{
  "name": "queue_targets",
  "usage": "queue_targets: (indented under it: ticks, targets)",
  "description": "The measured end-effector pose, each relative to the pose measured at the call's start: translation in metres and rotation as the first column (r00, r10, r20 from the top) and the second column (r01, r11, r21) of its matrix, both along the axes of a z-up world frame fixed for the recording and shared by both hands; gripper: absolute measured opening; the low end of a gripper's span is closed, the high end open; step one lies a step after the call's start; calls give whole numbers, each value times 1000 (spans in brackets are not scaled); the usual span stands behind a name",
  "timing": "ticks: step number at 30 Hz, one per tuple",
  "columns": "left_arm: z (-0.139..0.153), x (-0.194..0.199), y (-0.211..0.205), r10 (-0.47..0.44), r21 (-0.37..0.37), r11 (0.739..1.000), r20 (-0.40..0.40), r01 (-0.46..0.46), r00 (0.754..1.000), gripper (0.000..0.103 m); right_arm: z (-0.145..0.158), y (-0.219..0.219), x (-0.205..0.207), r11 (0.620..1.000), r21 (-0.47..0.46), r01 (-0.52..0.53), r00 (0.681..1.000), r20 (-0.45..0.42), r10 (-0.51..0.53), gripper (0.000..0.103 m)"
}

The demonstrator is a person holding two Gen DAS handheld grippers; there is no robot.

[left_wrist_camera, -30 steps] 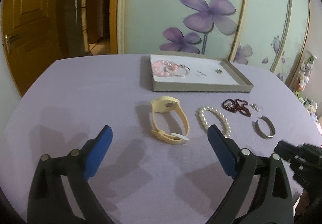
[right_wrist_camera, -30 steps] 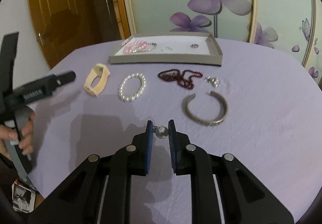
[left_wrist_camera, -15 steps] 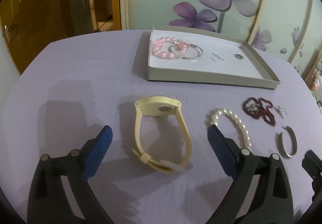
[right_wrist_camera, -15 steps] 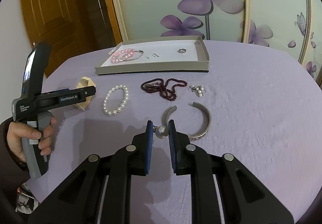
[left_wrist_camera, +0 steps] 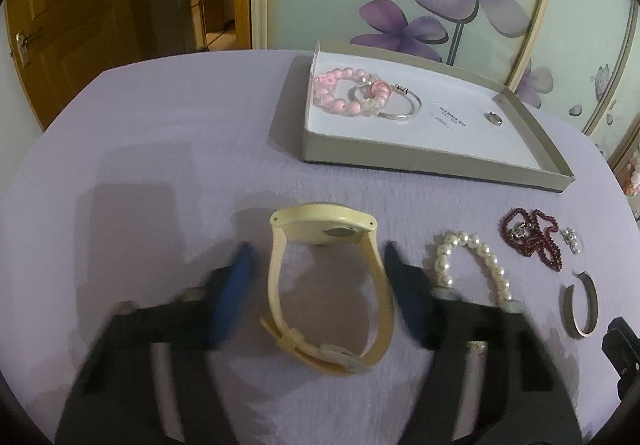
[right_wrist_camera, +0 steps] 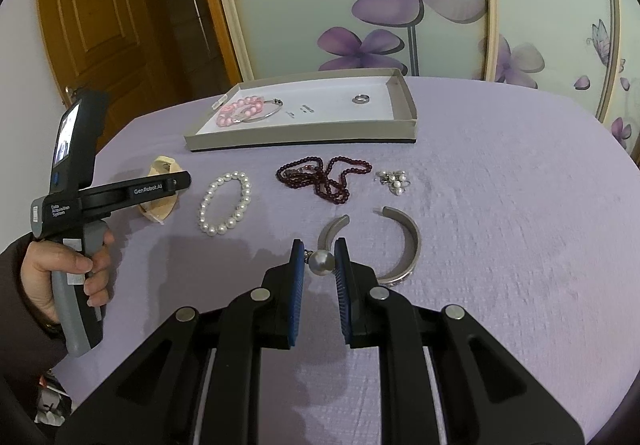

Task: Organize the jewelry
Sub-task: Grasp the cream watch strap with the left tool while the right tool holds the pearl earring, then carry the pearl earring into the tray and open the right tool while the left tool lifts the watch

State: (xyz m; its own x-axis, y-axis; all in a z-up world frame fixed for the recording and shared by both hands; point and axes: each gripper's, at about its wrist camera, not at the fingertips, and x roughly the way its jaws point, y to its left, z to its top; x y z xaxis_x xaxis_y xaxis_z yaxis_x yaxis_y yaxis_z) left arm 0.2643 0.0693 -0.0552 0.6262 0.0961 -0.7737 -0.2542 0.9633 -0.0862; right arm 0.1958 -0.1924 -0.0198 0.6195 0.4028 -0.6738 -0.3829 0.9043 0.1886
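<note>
Watch: the cream watch point(left_wrist_camera: 326, 291) lies on its side on the purple tablecloth point(left_wrist_camera: 160, 165), strap buckled into a loop, case toward the tray; it is the thing in hand for the left side.
Left gripper: the left gripper point(left_wrist_camera: 318, 285) has its blue pads set on either side of the strap loop, close to it but apparently not yet pressing (the fingers are blurred, so contact cannot be confirmed); the gap is moderate, not clamped.
Right gripper: the right gripper point(right_wrist_camera: 318, 263) is closed narrow on a grey pearl bead point(right_wrist_camera: 321, 261) with a small metal fitting, held clear above the cloth.
Tray: the grey tray point(left_wrist_camera: 420, 161) stands beyond the loose pieces; it holds a pink bead bracelet point(left_wrist_camera: 340, 95), a thin silver bangle point(left_wrist_camera: 400, 107) lying over it, and a ring point(left_wrist_camera: 495, 119) well apart near the far wall.
Loose pieces: on the cloth, beside the watch, lie a white pearl bracelet point(right_wrist_camera: 225, 203), a dark red bead necklace point(right_wrist_camera: 324, 177), a small pearl cluster point(right_wrist_camera: 394, 180) and an open silver cuff point(right_wrist_camera: 384, 245).
Step in hand: judged as seating the left pads around the watch for pickup, with the bead awaiting placement.
Next move: calls for closing on the strap sides evenly (the loop is springy and may squash or twist out), then lifting over the tray wall to a bare area; the bead needs a low, gentle release so it does not roll.
</note>
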Motion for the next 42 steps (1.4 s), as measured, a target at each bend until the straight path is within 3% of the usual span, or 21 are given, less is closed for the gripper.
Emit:
queue_targets:
  ticks: [2, 7, 13, 20, 32, 42]
  targets:
    - [1, -1, 0, -6, -2, 1000, 1, 6, 1000, 42, 1, 1, 0, 1000, 0, 0, 1000, 3, 0, 16]
    - [5, -11, -3, -19, 32, 999, 30, 18, 999, 42, 6, 1, 0, 1000, -1, 5, 1000, 19, -5, 16]
    - [29, -33, -19, -58, 135, 990, 132, 40, 990, 42, 11, 4, 1, 1000, -4, 5, 999, 34, -5, 16]
    - [52, -48, -36, -103, 198, 978, 219, 59, 970, 42, 18, 9, 1, 1000, 0, 2, 999, 52, -2, 16]
    - [58, -53, -39, -107, 188, 980, 231, 63, 967, 42, 21, 13, 6, 1000, -16, -2, 998, 68, 3, 16]
    - [70, -39, -10, -55, 135, 991, 261, 20, 964, 42, 68, 29, 75, 999, -18, 34, 983, 181, -30, 16]
